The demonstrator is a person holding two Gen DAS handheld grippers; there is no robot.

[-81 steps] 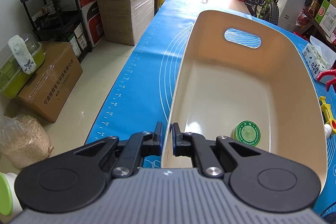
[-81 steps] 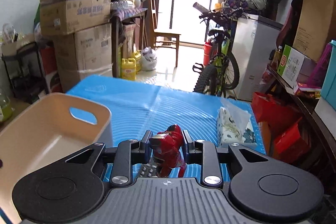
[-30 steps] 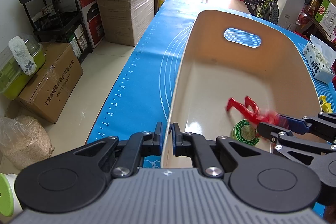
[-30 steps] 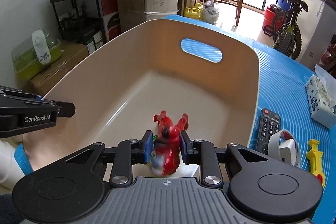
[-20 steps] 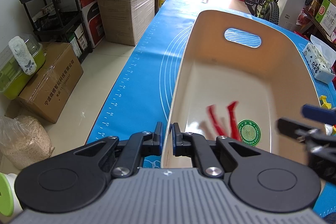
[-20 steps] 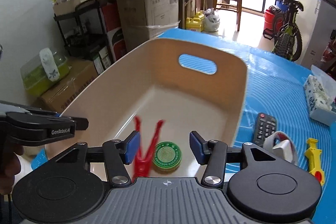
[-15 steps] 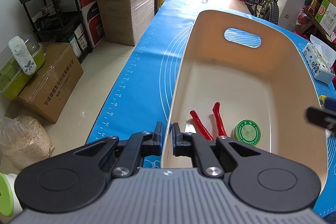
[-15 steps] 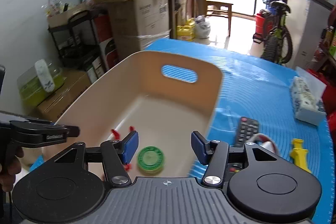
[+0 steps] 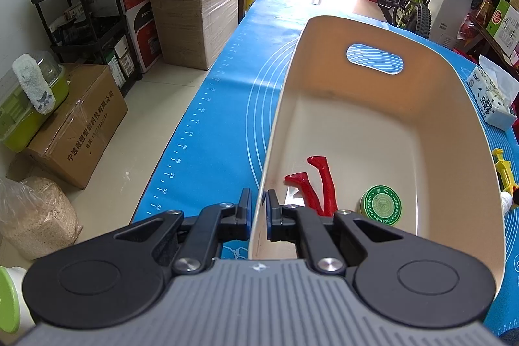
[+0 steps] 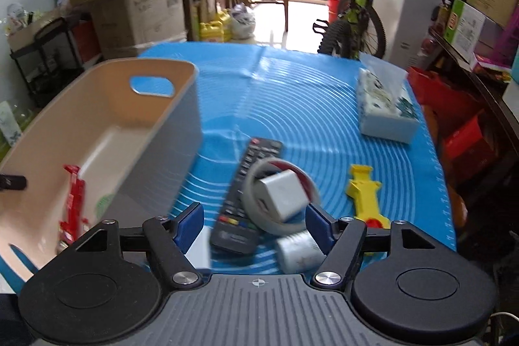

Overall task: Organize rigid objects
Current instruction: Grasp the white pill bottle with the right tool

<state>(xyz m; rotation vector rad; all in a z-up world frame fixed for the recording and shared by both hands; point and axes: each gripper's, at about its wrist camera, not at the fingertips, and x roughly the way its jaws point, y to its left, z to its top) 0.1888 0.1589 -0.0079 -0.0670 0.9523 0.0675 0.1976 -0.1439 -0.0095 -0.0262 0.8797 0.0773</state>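
The left tool [image 9: 258, 209] clenches the near rim of the beige bin [image 9: 454, 93]. The right tool [image 10: 254, 224] hangs released above the remote [image 10: 246, 184]. A red clip [image 9: 319, 184] lies in the bin.

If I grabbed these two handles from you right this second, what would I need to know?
Left gripper: shut on the near wall of the beige bin, steadying it.
Right gripper: open, empty, above the clutter on the blue mat.
Done: red toy and green ointment tin lie on the bin floor.
Left on the mat: remote, white adapter inside a tape ring, small silver cylinder, yellow toy. The tissue pack sits farther back.
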